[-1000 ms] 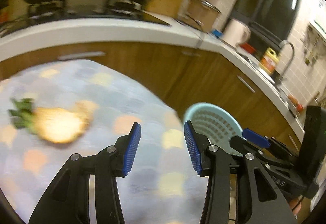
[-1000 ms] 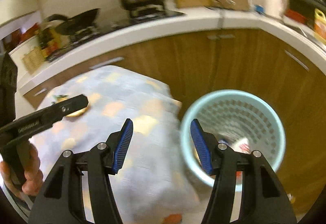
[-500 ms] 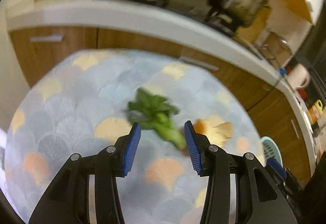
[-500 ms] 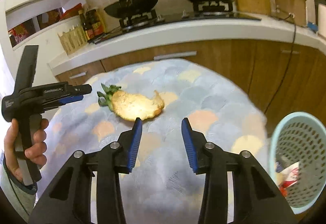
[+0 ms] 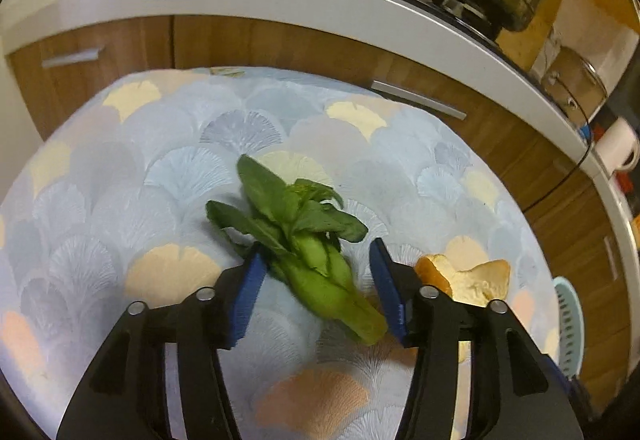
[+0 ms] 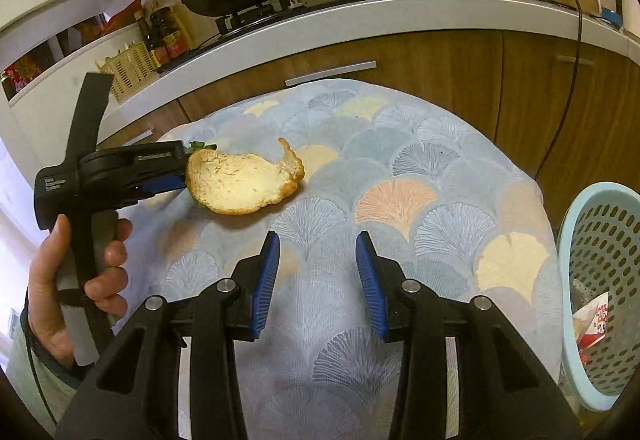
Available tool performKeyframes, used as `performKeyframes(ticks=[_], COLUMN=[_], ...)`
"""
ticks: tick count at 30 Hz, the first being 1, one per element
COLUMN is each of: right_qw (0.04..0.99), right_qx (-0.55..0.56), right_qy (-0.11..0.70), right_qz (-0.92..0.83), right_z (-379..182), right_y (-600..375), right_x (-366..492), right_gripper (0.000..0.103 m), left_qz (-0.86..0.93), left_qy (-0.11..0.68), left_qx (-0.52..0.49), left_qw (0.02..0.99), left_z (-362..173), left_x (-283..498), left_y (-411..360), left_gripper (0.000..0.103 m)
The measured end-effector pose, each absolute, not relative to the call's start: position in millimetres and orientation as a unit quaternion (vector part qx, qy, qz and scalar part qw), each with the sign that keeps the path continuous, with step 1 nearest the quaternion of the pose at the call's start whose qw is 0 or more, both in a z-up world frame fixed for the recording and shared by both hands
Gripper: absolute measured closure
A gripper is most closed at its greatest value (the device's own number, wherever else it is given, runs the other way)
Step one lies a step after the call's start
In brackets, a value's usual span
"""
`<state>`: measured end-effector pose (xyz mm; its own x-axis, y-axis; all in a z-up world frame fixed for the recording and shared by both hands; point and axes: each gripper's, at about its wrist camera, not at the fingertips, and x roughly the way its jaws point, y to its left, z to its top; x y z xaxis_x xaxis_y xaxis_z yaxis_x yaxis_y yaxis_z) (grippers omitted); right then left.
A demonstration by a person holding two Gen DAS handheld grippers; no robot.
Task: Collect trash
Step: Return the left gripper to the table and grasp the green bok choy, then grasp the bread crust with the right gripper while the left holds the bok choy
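The left gripper [image 5: 316,296] sits low over the table [image 5: 120,200], jaws opening, and the leafy green vegetable [image 5: 304,252] lies right between them. The blue pads [image 5: 246,300] are not pressing on it; there is a clear gap on the right side, while the left pad stands just beside a leaf. The pale stalk end points down toward the right finger. Just beyond that finger lies the fruit peel [image 5: 468,276], partly hidden behind it.

From the right wrist view, the right gripper [image 6: 318,280] hovers over bare patterned cloth with its jaws at a narrow gap and nothing between them. Ahead and to the left lies the peel [image 6: 244,184], pale inside turned up, touching the nose of the left gripper [image 6: 176,172], which a hand [image 6: 76,280] holds by its grip. A green tip of the vegetable [image 6: 200,146] peeks out behind it.

Room to move: the cloth in front of the right gripper is open all the way across to the far table edge, which runs close to the wooden cabinets [image 6: 440,68]. The right edge of the table drops off just beside the basket [image 6: 568,240].

That basket, light blue with a perforated wall, stands below table level at the right. Inside it lies a crumpled wrapper [image 6: 594,324] with red print; the rest of its contents are hard to make out. In the left wrist view only a sliver of the basket's rim [image 5: 570,324] shows past the table edge.
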<state>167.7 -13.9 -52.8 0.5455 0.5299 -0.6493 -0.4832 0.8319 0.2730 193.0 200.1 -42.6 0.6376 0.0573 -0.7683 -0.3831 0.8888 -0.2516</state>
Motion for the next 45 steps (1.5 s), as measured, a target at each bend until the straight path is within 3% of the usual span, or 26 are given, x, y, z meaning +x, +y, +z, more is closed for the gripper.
performKeyframes(ticks=[4, 10, 19, 21, 22, 27, 30, 34, 40, 45], right_qw=[0.879, 0.877, 0.852, 0.845, 0.84, 0.835, 0.835, 0.83, 0.852, 0.865], right_qx=[0.021, 0.02, -0.009, -0.007, -0.004, -0.015, -0.018, -0.014, -0.026, -0.032], right_qy=[0.377, 0.381, 0.395, 0.401, 0.411, 0.446, 0.456, 0.467, 0.449, 0.425], right_qz=[0.291, 0.293, 0.344, 0.353, 0.354, 0.321, 0.309, 0.305, 0.266, 0.266], right_z=[-52, -53, -38, -35, -36, -55, -60, -61, -62, -56], right_y=[-11, -10, 18, 26, 32, 54, 69, 93, 112, 106], right_x=[165, 166, 166, 169, 174, 189, 196, 207, 217, 209], right_gripper=[0.067, 0.067, 0.065, 0.048, 0.03, 0.024, 0.013, 0.011, 0.013, 0.053], left_qz=[0.118, 0.093, 0.012, 0.012, 0.014, 0.005, 0.001, 0.007, -0.006, -0.009], left_qy=[0.403, 0.407, 0.414, 0.417, 0.416, 0.385, 0.381, 0.378, 0.374, 0.373], left_qx=[-0.193, -0.162, -0.126, -0.127, -0.131, -0.158, -0.167, -0.153, -0.181, -0.187], left_qw=[0.887, 0.894, 0.901, 0.9, 0.9, 0.909, 0.909, 0.913, 0.909, 0.909], left_z=[-43, -41, -32, -38, -42, -49, -50, -49, -51, -52], left_x=[189, 178, 139, 136, 136, 129, 129, 129, 126, 126], left_y=[201, 203, 221, 223, 223, 228, 230, 224, 234, 235], left_gripper=[0.05, 0.072, 0.074, 0.074, 0.073, 0.073, 0.073, 0.073, 0.073, 0.073])
